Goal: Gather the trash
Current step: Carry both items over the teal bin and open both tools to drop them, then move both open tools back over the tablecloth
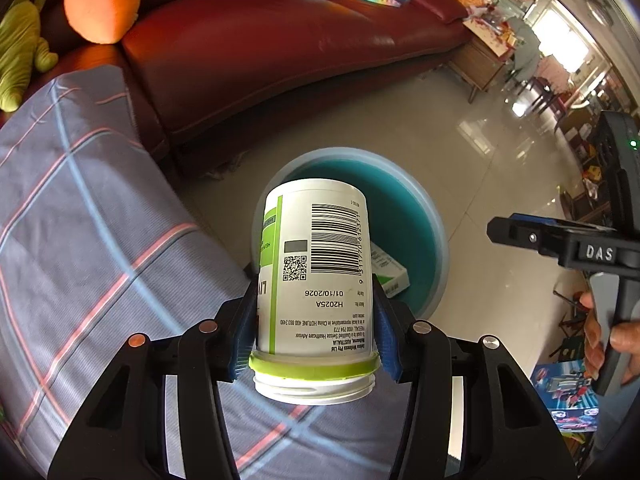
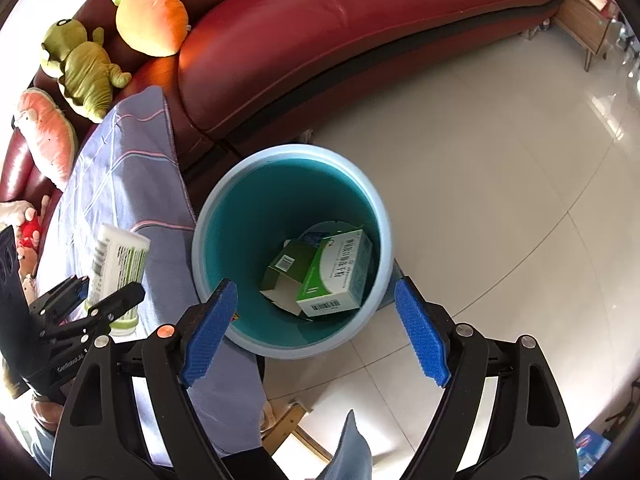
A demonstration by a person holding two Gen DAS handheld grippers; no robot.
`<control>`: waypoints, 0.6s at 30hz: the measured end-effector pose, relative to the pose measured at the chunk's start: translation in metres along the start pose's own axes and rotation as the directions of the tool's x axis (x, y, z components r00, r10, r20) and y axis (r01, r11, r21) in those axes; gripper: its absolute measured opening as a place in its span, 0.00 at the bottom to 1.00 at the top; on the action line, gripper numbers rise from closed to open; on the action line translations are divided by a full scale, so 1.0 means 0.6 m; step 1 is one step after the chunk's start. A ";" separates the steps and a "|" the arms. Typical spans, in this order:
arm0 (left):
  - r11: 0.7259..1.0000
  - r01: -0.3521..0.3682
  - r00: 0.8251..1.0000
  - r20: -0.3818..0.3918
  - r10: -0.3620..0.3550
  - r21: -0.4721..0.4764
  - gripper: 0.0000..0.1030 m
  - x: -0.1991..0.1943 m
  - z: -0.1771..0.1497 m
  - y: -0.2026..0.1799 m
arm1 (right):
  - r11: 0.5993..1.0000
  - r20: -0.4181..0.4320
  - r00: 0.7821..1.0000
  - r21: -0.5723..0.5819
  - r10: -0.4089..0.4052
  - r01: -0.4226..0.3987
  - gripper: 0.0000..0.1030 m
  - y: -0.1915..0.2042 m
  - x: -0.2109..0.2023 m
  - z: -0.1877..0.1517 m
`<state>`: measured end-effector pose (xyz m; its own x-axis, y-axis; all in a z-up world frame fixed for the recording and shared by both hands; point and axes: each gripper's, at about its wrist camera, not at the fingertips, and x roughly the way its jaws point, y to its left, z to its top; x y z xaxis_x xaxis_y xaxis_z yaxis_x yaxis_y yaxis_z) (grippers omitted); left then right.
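Note:
My left gripper [image 1: 314,328] is shut on a white supplement bottle [image 1: 316,276] with a green label, barcode and no cap. It holds the bottle over the plaid cloth, just short of the blue trash bin [image 1: 436,240]. In the right wrist view the same bottle [image 2: 116,268] sits in the left gripper [image 2: 110,300] at the left. My right gripper [image 2: 316,332] is open and empty above the near rim of the bin [image 2: 216,208]. Green-and-white cartons [image 2: 332,276] lie inside the bin.
A red leather sofa [image 2: 320,40] curves behind the bin, with plush toys [image 2: 152,16] on it. A blue plaid cloth [image 2: 132,184] covers a surface left of the bin. Glossy tiled floor [image 2: 500,200] lies to the right. A wooden side table [image 1: 480,64] stands farther off.

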<state>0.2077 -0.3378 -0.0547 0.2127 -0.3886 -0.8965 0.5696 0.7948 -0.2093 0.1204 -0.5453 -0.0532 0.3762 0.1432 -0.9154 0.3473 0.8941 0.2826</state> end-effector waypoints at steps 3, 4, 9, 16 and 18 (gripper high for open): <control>1.000 0.004 1.000 0.003 -0.004 0.005 0.69 0.010 0.006 -0.005 | 1.000 -0.002 1.000 0.000 -0.009 0.009 0.75 -0.001 -0.001 0.003; 1.000 0.000 1.000 0.007 0.000 0.001 0.74 0.010 0.007 -0.005 | 1.000 -0.002 1.000 -0.002 -0.013 0.013 0.75 0.000 -0.002 0.003; 1.000 -0.011 1.000 0.021 0.011 -0.005 0.85 0.003 -0.001 0.001 | 1.000 -0.012 1.000 -0.015 -0.021 0.021 0.75 0.010 0.003 0.004; 0.999 -0.033 0.999 0.020 0.033 -0.024 0.86 -0.016 -0.025 0.021 | 0.998 -0.038 0.998 -0.054 -0.041 0.039 0.78 0.034 0.015 -0.001; 0.999 -0.042 0.999 0.026 0.043 -0.033 0.87 -0.024 -0.032 0.031 | 0.997 -0.043 0.998 -0.068 -0.048 0.045 0.78 0.044 0.017 -0.002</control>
<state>0.2000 -0.3086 -0.0528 0.2575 -0.3664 -0.8941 0.5336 0.8254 -0.1845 0.1326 -0.5196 -0.0554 0.3224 0.1184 -0.9392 0.3043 0.9265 0.2212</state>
